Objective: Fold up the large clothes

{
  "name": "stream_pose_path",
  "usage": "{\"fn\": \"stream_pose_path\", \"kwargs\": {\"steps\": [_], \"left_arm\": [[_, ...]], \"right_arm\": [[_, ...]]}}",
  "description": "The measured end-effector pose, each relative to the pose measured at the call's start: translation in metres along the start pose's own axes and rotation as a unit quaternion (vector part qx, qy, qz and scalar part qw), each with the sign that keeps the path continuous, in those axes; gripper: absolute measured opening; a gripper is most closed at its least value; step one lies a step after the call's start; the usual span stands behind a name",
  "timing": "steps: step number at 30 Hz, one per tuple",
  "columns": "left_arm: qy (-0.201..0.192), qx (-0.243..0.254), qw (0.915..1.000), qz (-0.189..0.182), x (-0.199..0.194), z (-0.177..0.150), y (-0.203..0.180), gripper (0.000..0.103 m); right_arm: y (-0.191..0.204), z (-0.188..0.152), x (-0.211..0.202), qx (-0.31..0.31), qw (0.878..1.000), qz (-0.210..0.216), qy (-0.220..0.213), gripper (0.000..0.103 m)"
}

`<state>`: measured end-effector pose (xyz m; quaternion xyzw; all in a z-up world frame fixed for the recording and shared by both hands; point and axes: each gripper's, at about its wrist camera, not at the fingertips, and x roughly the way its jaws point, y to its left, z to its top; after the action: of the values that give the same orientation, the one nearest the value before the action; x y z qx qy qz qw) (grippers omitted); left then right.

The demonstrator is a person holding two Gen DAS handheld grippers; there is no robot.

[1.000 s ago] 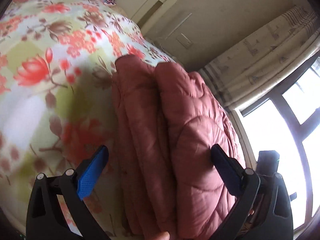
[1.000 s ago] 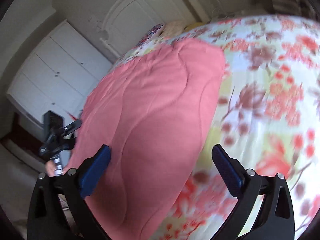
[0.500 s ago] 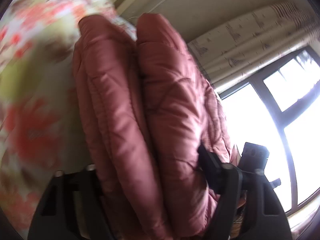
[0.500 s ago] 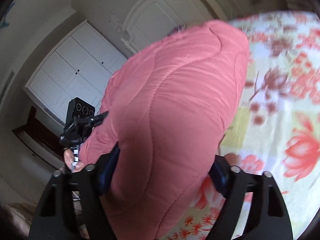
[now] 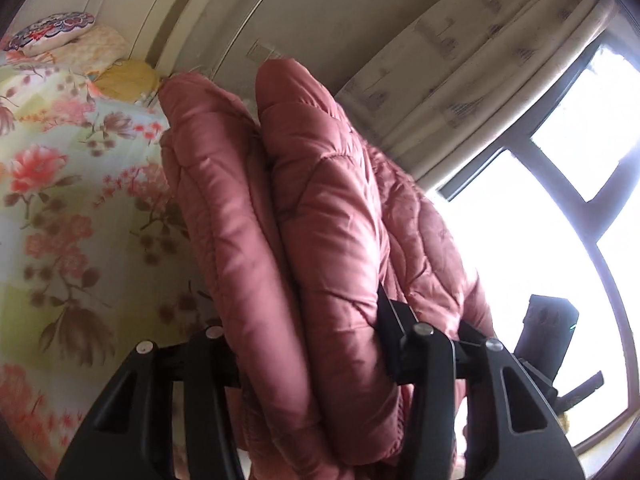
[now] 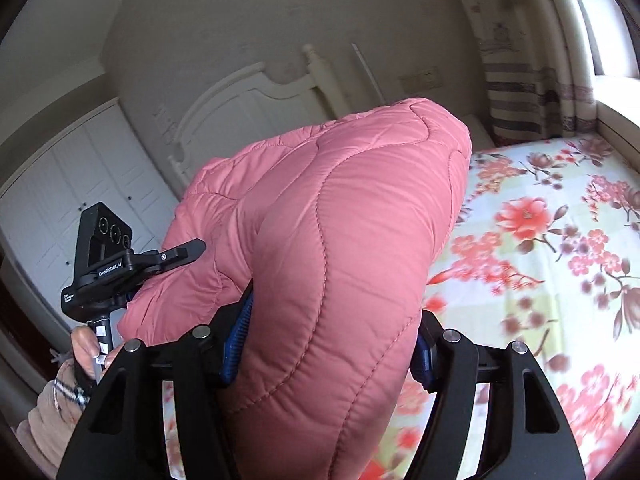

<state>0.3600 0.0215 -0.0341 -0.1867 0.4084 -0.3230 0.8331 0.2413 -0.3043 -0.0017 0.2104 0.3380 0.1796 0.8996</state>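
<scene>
One folded pink quilted coat (image 6: 340, 264) is lifted above the floral bed (image 6: 560, 240), clamped between two grippers: the left gripper (image 5: 304, 356) squeezes its thick folds, the right gripper (image 6: 324, 344) its other end, both sets of jaws closing further on the padding

My left gripper (image 5: 308, 360): jaws closing on a thick fold of the pink quilted coat (image 5: 312, 208) | coat: bunched in two puffy rolls rising from my claw | behind: floral bedspread (image 5: 68, 216), pillows (image 5: 52, 34) at its head edge | curtain (image 5: 472, 64) and window (image 5: 532, 240) beyond.
</scene>
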Motion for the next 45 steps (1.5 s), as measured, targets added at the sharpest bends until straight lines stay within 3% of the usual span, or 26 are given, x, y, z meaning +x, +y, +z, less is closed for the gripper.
{"fn": "stream_pose_path", "kwargs": {"steps": [2, 4, 6, 8, 9, 11, 13, 14, 16, 17, 19, 21, 22, 24, 25, 27, 30, 34, 36, 40, 44, 45], "left_arm": [[0.014, -0.033, 0.9993, 0.009, 0.024, -0.013, 0.021, 0.06], [0.006, -0.061, 0.9978, -0.024, 0.024, -0.024, 0.042, 0.065], [0.008, -0.067, 0.9973, -0.031, 0.02, -0.027, 0.048, 0.069], [0.008, -0.052, 0.9985, -0.017, 0.014, -0.027, 0.046, 0.069], [0.007, -0.044, 0.999, -0.006, 0.011, -0.025, 0.042, 0.069], [0.005, -0.029, 0.9995, 0.012, 0.011, -0.024, 0.032, 0.069], [-0.002, -0.017, 0.9993, 0.034, 0.008, -0.023, 0.023, 0.071], [-0.008, -0.014, 0.9989, 0.044, 0.005, -0.022, 0.016, 0.071], [-0.034, -0.007, 0.9962, 0.08, -0.012, -0.02, -0.002, 0.071], [-0.077, 0.006, 0.9901, 0.117, -0.029, -0.018, -0.015, 0.07], [-0.154, 0.042, 0.9739, 0.162, -0.057, -0.015, -0.04, 0.075], [-0.182, 0.104, 0.9642, 0.163, -0.067, -0.003, -0.075, 0.086], [-0.178, 0.128, 0.9602, 0.173, -0.063, 0.002, -0.087, 0.089], [-0.152, 0.193, 0.9445, 0.218, -0.035, 0.018, -0.116, 0.095], [-0.128, 0.224, 0.9349, 0.244, -0.012, 0.026, -0.125, 0.095], [-0.08, 0.246, 0.9251, 0.278, 0.027, 0.034, -0.122, 0.095], [0.024, 0.217, 0.9309, 0.293, 0.092, 0.036, -0.08, 0.101], [0.054, 0.171, 0.9467, 0.267, 0.104, 0.039, -0.046, 0.101], [0.056, 0.178, 0.9445, 0.27, 0.1, 0.038, -0.047, 0.101], [0.02, 0.181, 0.944, 0.275, 0.069, 0.039, -0.067, 0.101], [-0.08, 0.178, 0.9296, 0.313, 0.006, 0.035, -0.106, 0.101], [-0.116, 0.185, 0.9219, 0.32, -0.019, 0.029, -0.117, 0.101]], "right_arm": [[-0.02, -0.007, 0.022, 0.022, 0.998, -0.037, 0.051, 0.069], [-0.03, -0.017, 0.024, 0.036, 0.998, -0.031, 0.051, 0.073], [-0.026, -0.018, 0.016, 0.043, 0.997, -0.033, 0.053, 0.076], [-0.007, -0.017, -0.001, 0.02, 0.995, -0.092, 0.02, 0.08], [0.009, -0.015, -0.015, -0.003, 0.991, -0.134, -0.023, 0.082], [0.045, -0.013, -0.031, -0.057, 0.984, -0.148, -0.086, 0.087], [0.081, -0.017, -0.028, -0.115, 0.98, -0.137, -0.088, 0.087], [0.096, -0.022, -0.012, -0.155, 0.975, -0.145, -0.063, 0.087], [0.116, -0.041, 0.023, -0.219, 0.96, -0.175, -0.011, 0.087], [0.119, -0.054, 0.04, -0.238, 0.952, -0.193, 0.011, 0.087], [0.121, -0.072, 0.06, -0.266, 0.937, -0.226, 0.009, 0.088], [0.12, -0.08, 0.064, -0.262, 0.937, -0.232, 0.001, 0.088], [0.12, -0.081, 0.063, -0.261, 0.937, -0.233, 0.003, 0.088], [0.123, -0.083, 0.06, -0.264, 0.936, -0.234, 0.006, 0.088], [0.123, -0.084, 0.058, -0.264, 0.936, -0.232, 0.006, 0.088], [0.116, -0.077, 0.064, -0.261, 0.938, -0.23, 0.003, 0.088], [0.114, -0.072, 0.067, -0.259, 0.938, -0.232, -0.001, 0.089], [0.118, -0.074, 0.074, -0.271, 0.933, -0.236, 0.002, 0.089], [0.117, -0.072, 0.074, -0.265, 0.936, -0.232, 0.004, 0.089], [0.118, -0.067, 0.061, -0.253, 0.942, -0.222, 0.003, 0.089], [0.121, -0.06, 0.011, -0.217, 0.955, -0.199, -0.038, 0.09], [0.122, -0.059, -0.008, -0.21, 0.956, -0.198, -0.057, 0.091]]}}
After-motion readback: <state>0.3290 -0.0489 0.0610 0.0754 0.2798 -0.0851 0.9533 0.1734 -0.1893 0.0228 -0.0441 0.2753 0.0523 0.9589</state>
